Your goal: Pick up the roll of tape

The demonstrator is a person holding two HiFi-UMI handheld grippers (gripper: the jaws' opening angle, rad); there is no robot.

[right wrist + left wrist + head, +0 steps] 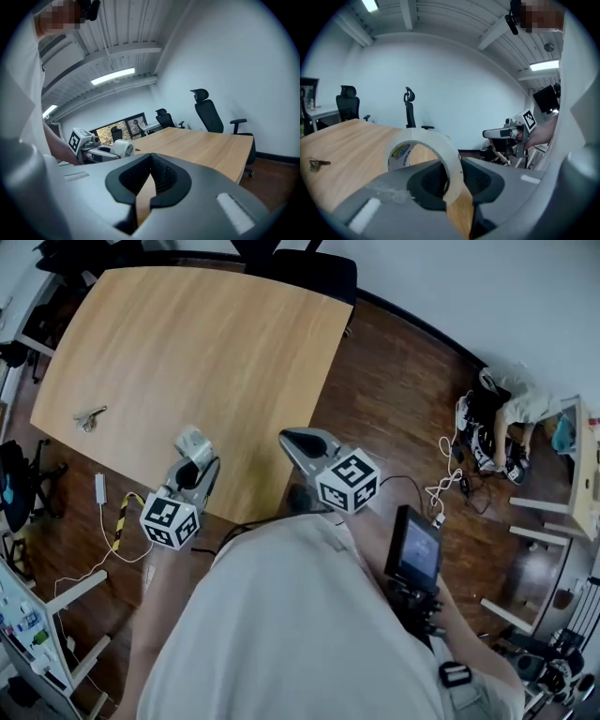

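My left claw [453, 177] pinches the roll of tape [423, 137] by its wall, one jaw through the ring. It holds the roll clear above the near edge of the worktop [187, 343], a bite that should stop the hoop slipping. My right claw [151, 182], closed and empty, hangs aside to the right.
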